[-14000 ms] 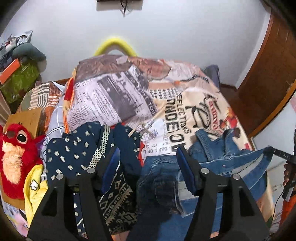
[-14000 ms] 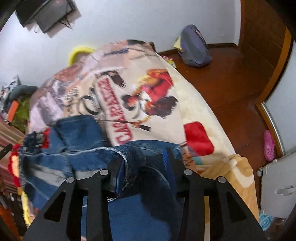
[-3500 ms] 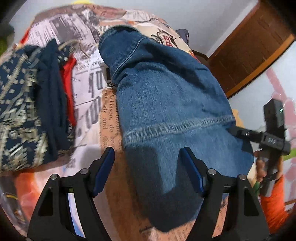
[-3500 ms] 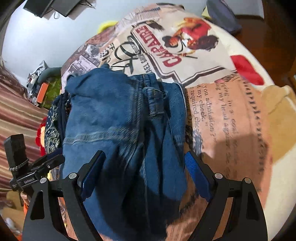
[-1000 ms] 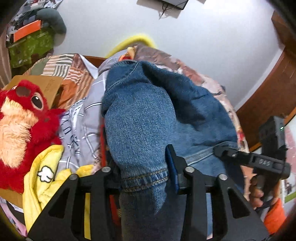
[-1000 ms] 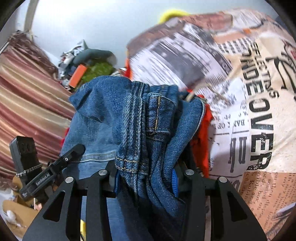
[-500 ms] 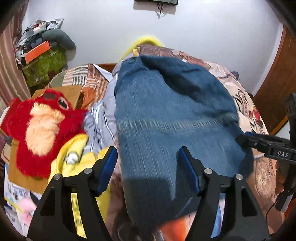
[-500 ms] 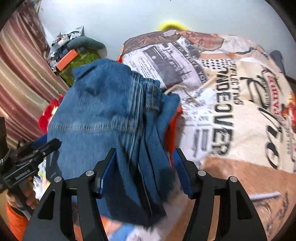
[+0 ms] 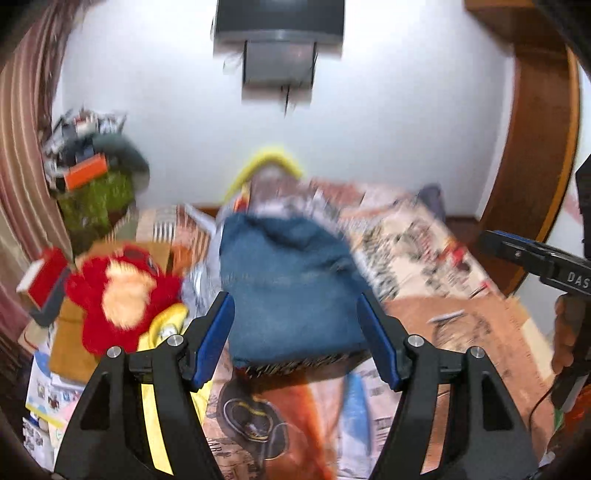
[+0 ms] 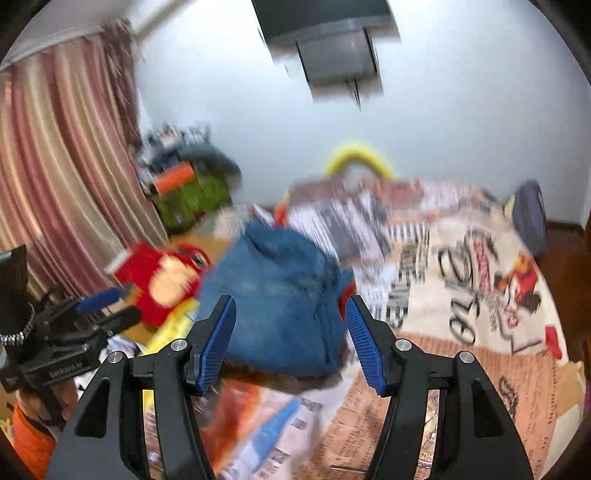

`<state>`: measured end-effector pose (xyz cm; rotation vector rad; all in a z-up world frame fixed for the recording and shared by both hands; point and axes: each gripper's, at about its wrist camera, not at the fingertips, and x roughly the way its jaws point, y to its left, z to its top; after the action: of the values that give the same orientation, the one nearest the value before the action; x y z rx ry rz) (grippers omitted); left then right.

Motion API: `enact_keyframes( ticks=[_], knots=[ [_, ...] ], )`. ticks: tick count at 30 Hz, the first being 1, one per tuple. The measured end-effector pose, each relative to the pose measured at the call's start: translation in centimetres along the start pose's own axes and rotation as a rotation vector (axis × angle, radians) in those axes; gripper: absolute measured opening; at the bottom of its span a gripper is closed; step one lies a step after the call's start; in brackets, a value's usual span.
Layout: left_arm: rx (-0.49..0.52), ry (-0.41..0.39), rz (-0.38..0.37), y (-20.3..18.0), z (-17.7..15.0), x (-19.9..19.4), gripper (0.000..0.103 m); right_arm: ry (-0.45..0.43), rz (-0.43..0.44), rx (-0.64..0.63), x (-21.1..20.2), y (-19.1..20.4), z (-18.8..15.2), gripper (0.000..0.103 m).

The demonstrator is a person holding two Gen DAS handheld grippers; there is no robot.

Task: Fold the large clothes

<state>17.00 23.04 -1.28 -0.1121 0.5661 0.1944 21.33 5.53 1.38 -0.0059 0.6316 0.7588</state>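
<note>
Folded jeans parked, both claws free

L to R: red plush toy far left, folded jeans mid-bed on printed bedspread. Left gripper and right gripper both spread, empty. Denim prob. heavy, soft, thick; grab near hem corners.

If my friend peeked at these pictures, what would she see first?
Probably the folded blue jeans, a thick bundle lying on the picture-covered bedspread, just past both open tongs. Next, the fluffy red stuffed toy, sitting to the left of the jeans by the bed's edge. High up, a dark TV hangs on the white wall.
</note>
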Motion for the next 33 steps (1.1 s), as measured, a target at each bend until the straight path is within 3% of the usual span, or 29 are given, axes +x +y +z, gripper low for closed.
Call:
enact_keyframes(
  ticks=[8, 15, 17, 20, 22, 24, 27, 33],
  knots=[
    [0.042, -0.277, 0.0, -3.8, 0.1, -11.7, 0.068, -0.257, 0.025, -0.081, -9.3, 4.9, -0.4, 0.058],
    [0.021, -0.405, 0.007, -4.9, -2.2, -16.8, 0.068, -0.392, -0.001, -0.099, -12.9, 6.6, -2.5, 0.058],
    [0.024, -0.441, 0.033, -5.1, -3.1, -17.6, 0.068, -0.416, -0.02, -0.107, -13.5, 6.9, -3.1, 0.062],
    [0.026, -0.455, 0.047, -5.4, -4.1, -18.1, 0.069, -0.458, -0.068, -0.105, -14.1, 7.0, -3.8, 0.085],
    [0.011, -0.457, 0.063, -5.4, -4.4, -18.2, 0.082, -0.475, -0.099, -0.109, -14.2, 7.2, -4.1, 0.102],
    [-0.008, -0.462, 0.074, -5.2, -4.8, -18.4, 0.094, -0.483, -0.117, -0.12, -14.2, 7.4, -4.1, 0.103],
    [-0.029, -0.466, 0.108, -4.9, -5.0, -18.5, 0.102, -0.479, -0.139, -0.136, -14.0, 7.7, -4.1, 0.103],
    [-0.051, -0.445, 0.112, -4.4, -5.3, -18.2, 0.102, -0.434, -0.144, -0.134, -13.2, 7.6, -4.6, 0.103]
  ],
)
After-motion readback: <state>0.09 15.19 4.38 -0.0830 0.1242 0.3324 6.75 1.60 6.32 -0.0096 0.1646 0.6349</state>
